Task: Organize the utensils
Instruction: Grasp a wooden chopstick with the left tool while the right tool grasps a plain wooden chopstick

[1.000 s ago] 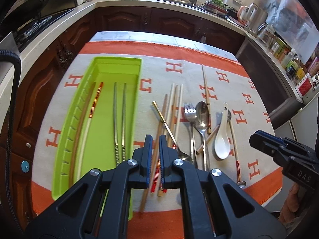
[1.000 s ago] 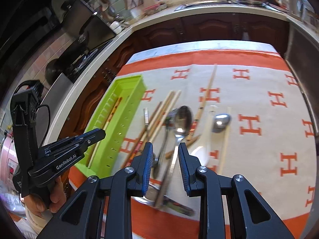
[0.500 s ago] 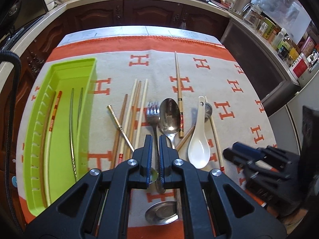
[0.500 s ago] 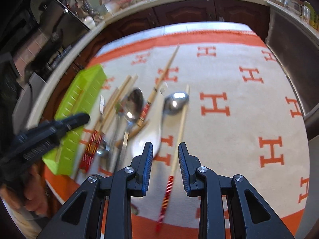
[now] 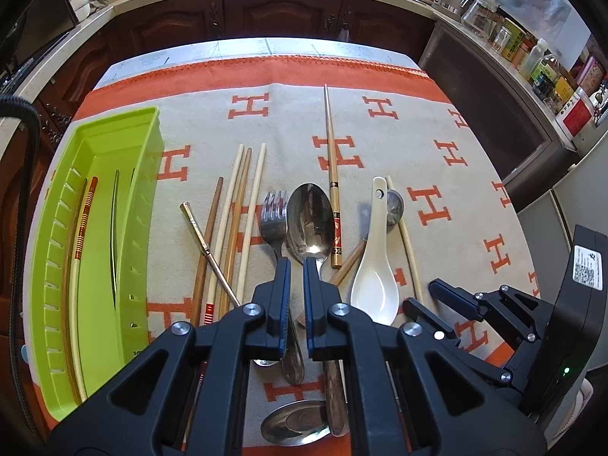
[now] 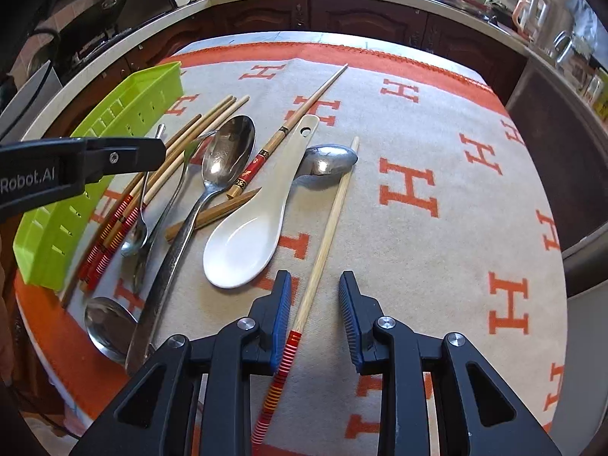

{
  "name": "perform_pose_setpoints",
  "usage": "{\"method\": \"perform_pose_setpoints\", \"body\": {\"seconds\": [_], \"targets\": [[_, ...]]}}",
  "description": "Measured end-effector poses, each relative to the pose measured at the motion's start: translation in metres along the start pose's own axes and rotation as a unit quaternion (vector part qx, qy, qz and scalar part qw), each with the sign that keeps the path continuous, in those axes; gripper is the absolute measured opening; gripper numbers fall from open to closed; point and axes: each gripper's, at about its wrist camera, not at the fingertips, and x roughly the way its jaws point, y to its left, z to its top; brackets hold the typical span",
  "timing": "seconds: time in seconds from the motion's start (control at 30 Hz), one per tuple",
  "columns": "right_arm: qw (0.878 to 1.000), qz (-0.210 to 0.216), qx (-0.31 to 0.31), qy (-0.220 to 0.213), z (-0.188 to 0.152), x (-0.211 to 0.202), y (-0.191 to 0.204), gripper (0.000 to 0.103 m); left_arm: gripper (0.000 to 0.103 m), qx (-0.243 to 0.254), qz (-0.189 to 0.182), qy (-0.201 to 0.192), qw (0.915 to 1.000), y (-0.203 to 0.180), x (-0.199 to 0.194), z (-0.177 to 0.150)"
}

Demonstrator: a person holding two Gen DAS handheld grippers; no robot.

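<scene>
A green utensil tray [image 5: 95, 228] lies at the table's left with several chopsticks in it; it also shows in the right wrist view [image 6: 114, 121]. Loose utensils lie on the orange-and-cream cloth: chopsticks [image 5: 237, 209], a fork [image 5: 274, 220], a large metal spoon [image 5: 309, 220] and a white ceramic spoon [image 5: 374, 266] [image 6: 258, 228]. My left gripper [image 5: 296, 266] is nearly shut and empty, above the fork and big spoon. My right gripper [image 6: 314, 285] is open, its fingers on either side of a red-striped bamboo chopstick [image 6: 326, 235], low over the cloth.
A small metal spoon [image 6: 328, 157] lies beside the chopstick's far end. Another spoon bowl [image 5: 296, 425] sits at the near table edge. Dark cabinets and a counter with jars [image 5: 532, 57] surround the table. Bare cloth [image 6: 437, 228] lies to the right.
Both grippers have swung to the right across the table. My right gripper has moved down and forward so that the striped chopstick now lies between its open fingers.
</scene>
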Motion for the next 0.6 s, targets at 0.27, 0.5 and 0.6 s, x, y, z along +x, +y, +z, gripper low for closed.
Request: {"method": "perform_pose_setpoints", "body": {"seconds": [0.27, 0.5, 0.6], "targets": [[1.000, -0.014, 0.027, -0.004, 0.001, -0.005, -0.018, 0.005, 0.004, 0.014, 0.006, -0.004, 0.9999, -0.009, 0.002, 0.001], [0.993, 0.013, 0.118, -0.008, 0.007, -0.006, -0.068, 0.005, 0.004, 0.031, 0.014, -0.009, 0.9994, -0.017, 0.004, 0.010], [0.989, 0.021, 0.142, -0.020, 0.012, -0.013, -0.083, 0.005, 0.004, 0.036, 0.019, -0.016, 0.9991, -0.020, 0.006, 0.022]]}}
